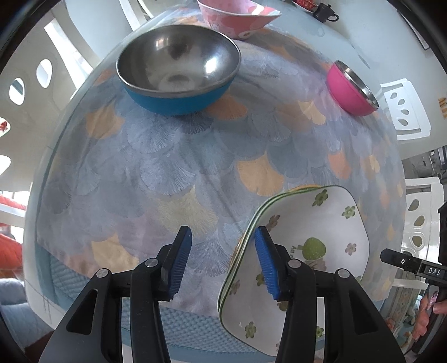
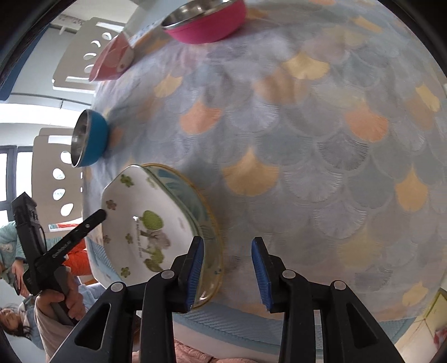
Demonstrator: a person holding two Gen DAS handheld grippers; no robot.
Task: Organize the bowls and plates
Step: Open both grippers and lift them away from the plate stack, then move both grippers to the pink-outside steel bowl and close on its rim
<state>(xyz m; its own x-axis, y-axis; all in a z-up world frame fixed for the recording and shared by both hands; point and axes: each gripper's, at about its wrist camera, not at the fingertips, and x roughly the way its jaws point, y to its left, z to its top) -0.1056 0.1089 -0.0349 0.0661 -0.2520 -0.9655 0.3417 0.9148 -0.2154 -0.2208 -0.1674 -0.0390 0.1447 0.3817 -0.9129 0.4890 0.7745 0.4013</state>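
A white square plate with green flowers (image 1: 307, 237) tops a small stack near the table's front edge; in the right wrist view this white plate (image 2: 134, 223) rests on a yellow-rimmed plate (image 2: 208, 223). My left gripper (image 1: 223, 233) stands open, its right pad over the stack's left rim and not pressing on it. My right gripper (image 2: 227, 241) is open too, the stack's right rim lying between its pads. Farther back sit a blue steel-lined bowl (image 1: 178, 72), a pink steel-lined bowl (image 1: 352, 89) and a pink floral bowl (image 1: 237, 16).
The table wears a leaf-patterned cloth (image 1: 195, 167) with a knitted blue border at the front edge (image 1: 181, 329). White chairs (image 1: 405, 109) stand around it. A small black pot (image 1: 324, 12) sits at the far side. A person (image 2: 16, 321) is at the lower left.
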